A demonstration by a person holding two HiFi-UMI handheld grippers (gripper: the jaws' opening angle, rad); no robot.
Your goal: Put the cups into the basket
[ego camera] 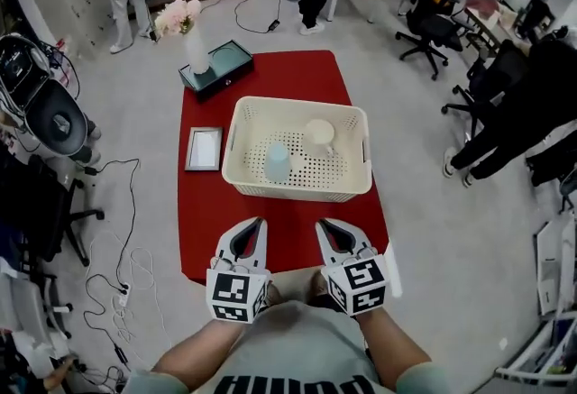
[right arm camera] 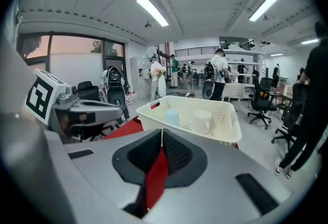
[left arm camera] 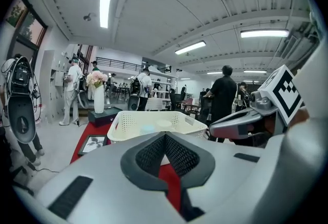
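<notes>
Left gripper (ego camera: pixel 261 224) and right gripper (ego camera: pixel 321 225) hang near, jaws closed, empty. Blue cup (ego camera: pixel 277 162) and white cup (ego camera: pixel 319 136) stand inside the far basket (ego camera: pixel 297 192): 2 likely light, stiff, slick; pinch at the rim.

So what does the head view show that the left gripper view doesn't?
Only the head view: the whole red table from above, the person's forearms and cables on the floor. Only the left gripper view: the ceiling lights, and the left tool close up, jaws together with nothing between them. Both: the cream basket with a blue cup and a white cup inside, the flower vase, the picture frame and the right tool.
</notes>
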